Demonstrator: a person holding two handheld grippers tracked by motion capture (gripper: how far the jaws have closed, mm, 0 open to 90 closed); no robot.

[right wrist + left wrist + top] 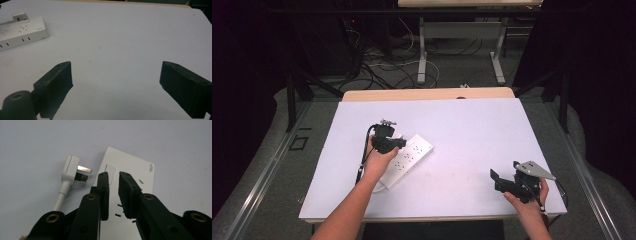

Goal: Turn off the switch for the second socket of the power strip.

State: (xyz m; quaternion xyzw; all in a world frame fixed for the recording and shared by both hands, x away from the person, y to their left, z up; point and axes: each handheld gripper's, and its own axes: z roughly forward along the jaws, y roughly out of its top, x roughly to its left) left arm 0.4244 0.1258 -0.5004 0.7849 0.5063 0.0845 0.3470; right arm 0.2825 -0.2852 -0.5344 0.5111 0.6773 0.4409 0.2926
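A white power strip (411,156) lies on the table left of centre, at an angle. My left gripper (388,141) hovers just above its far end. In the left gripper view the black jaws (113,173) stand almost together, a thin slit between them and nothing in it, over the strip (135,170) near its rocker switch (110,170). A white plug (72,168) with bare metal prongs lies on the table left of the strip, its cable trailing toward me. My right gripper (504,173) rests near the front right edge, jaws (116,75) wide apart and holding nothing.
The white table top (462,125) stretches bare between the two grippers. In the right gripper view the strip (23,31) lies far off at upper left. Beyond the table's far edge are desk legs and floor cables (412,65).
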